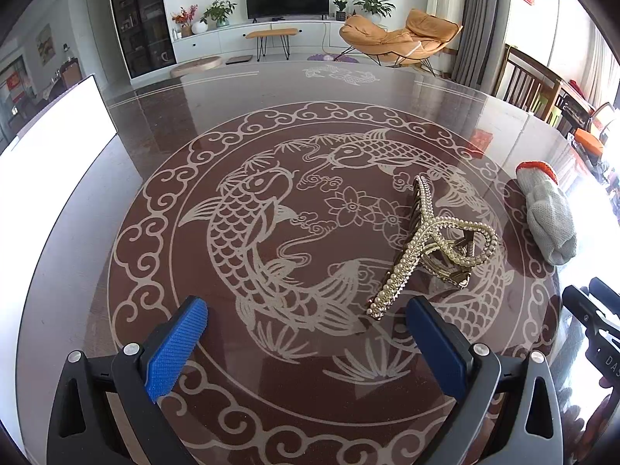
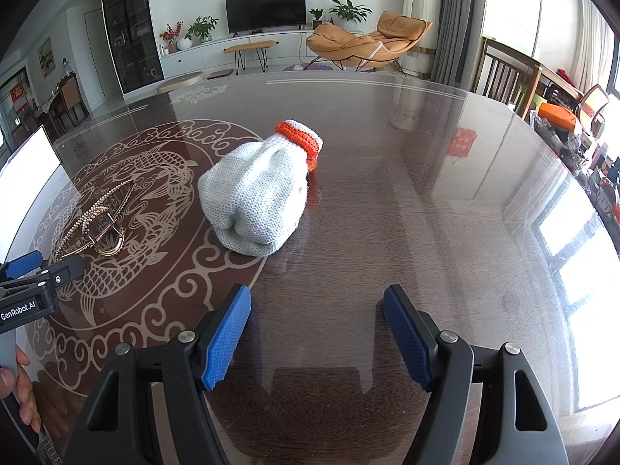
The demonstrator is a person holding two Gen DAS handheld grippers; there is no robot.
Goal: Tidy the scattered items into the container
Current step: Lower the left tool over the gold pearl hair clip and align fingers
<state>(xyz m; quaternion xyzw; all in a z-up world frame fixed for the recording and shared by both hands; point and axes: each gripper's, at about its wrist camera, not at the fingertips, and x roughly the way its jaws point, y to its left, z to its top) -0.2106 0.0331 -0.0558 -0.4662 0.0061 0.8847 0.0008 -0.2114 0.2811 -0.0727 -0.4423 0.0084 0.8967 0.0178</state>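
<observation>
The glossy worktop, patterned with two carp, carries a rolled grey knit glove with an orange cuff and, well to its left, a pearl-studded hair claw. The right tool hovers released near the glove. The left tool hovers released, its right finger just beside the claw's tip.

glossy table bears hair claw, rolled gloves.

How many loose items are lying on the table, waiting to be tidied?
2: a pearl hair claw on the fish pattern, and a folded grey knitted glove at the pattern's edge. Others may lie outside both views.
</observation>
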